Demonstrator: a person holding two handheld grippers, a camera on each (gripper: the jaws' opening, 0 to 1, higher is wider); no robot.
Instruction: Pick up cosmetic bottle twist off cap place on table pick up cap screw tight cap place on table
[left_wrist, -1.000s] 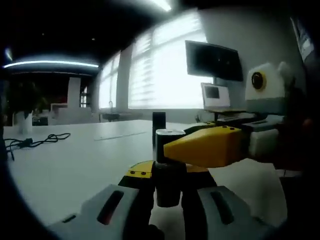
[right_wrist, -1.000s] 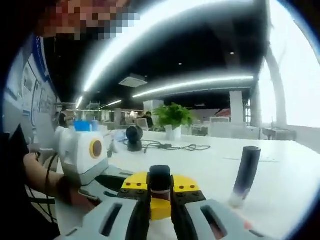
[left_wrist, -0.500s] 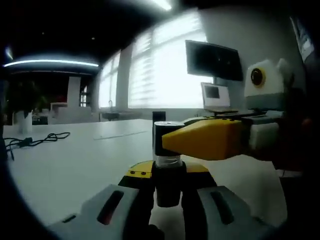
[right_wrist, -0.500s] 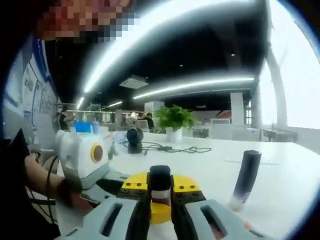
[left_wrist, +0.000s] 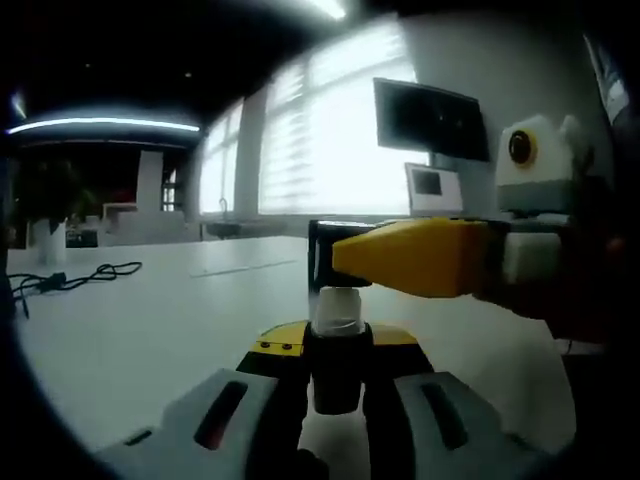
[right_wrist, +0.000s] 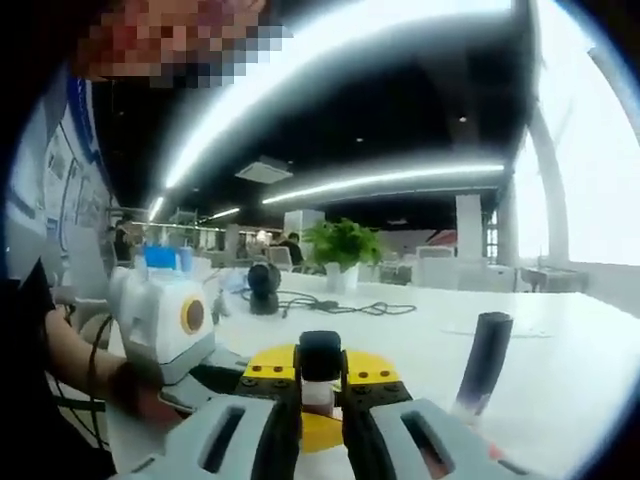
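A dark tube (right_wrist: 482, 362) stands upright on the white table (left_wrist: 120, 330), with a cable (left_wrist: 70, 280) and a plant (right_wrist: 343, 245) farther back. The left gripper (left_wrist: 338, 375) clamps the bottle (left_wrist: 337, 345); the right gripper (right_wrist: 320, 385) pinches the cap (right_wrist: 320, 356), now lifted clear of the bottle's pale neck.

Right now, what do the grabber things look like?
Each hand-held gripper is grey with two flat jaws, a dark slot along each, and a yellow bolted block between them. The right hand-held gripper has a yellow snout; the left hand-held gripper matches. A dark sleeve shows.
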